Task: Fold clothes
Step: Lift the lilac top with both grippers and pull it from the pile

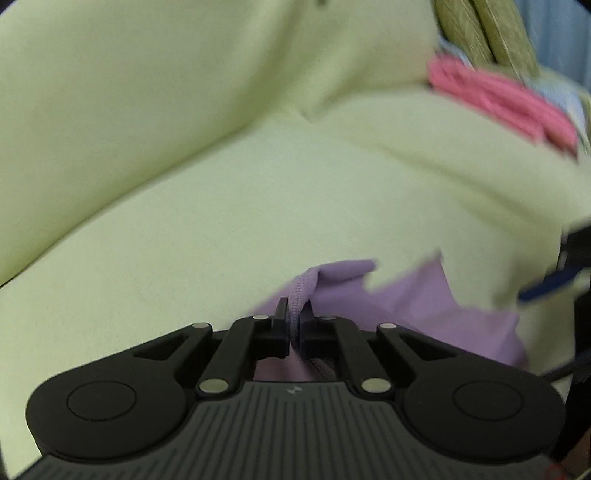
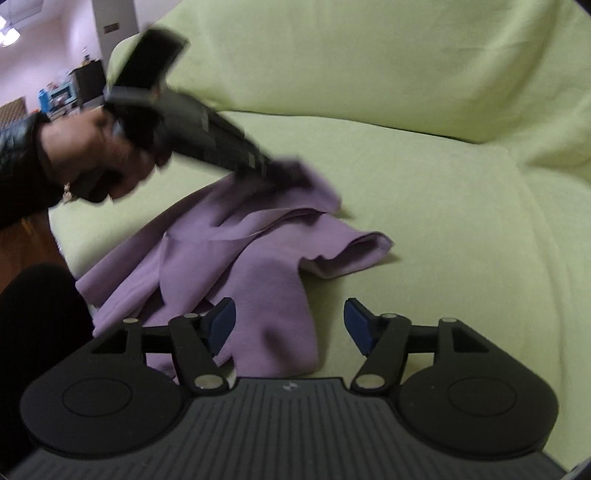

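- a pale green sofa cover (image 2: 406, 177) fills most of both views
- pinkish wall (image 2: 48, 48), lit ceiling lamp (image 2: 7, 33), dark cabinet (image 2: 88, 79) far left
- wooden floor (image 2: 26, 243) lower left

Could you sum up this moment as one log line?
left gripper: shut on purple garment | right gripper: open, holding nothing | surface: green sofa cover

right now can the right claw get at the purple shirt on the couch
Probably yes. The right claw is open just above the purple shirt, with nothing between them. The left claw is shut on another part of the shirt, clear of that approach.
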`<state>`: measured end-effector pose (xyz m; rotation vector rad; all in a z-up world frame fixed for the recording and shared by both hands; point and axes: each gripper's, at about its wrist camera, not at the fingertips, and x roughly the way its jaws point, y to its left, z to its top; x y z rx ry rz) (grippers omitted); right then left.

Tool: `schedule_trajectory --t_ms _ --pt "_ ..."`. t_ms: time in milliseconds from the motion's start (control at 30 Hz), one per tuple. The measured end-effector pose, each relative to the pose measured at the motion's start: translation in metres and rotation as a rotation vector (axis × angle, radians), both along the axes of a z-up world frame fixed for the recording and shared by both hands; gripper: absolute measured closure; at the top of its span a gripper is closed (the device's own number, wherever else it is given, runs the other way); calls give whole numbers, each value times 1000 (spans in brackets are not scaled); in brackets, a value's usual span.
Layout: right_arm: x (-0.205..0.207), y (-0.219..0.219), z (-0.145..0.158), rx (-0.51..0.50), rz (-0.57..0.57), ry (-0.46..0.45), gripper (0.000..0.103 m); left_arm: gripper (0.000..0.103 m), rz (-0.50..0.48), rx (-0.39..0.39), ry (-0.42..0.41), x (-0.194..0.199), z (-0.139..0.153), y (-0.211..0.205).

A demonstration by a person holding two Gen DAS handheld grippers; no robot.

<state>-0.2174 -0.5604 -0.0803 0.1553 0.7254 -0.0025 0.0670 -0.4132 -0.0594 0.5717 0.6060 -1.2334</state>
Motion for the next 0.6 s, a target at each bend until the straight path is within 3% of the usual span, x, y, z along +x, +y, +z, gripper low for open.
schedule_trajectory --t_ms 100,233,300,367,400,467,600 --pt "15 1 -8 57 32 32 42 101 124 -77 11 35 17 31" --pt "30 -9 -13 223 34 54 54 100 240 -11 15 84 3 63" --pt "35 -14 -12 293 15 48 82 95 271 26 11 96 -7 76" --pt "35 -18 -7 344 -3 44 100 85 271 53 -9 95 -15 89" --pt "35 -20 -5 376 -10 41 100 77 266 59 -24 91 -16 96" --pt "33 -22 0 442 -24 20 100 51 252 50 -59 80 -14 113" --pt "31 -24 10 558 -59 -27 100 47 185 13 -141 42 -3 151"
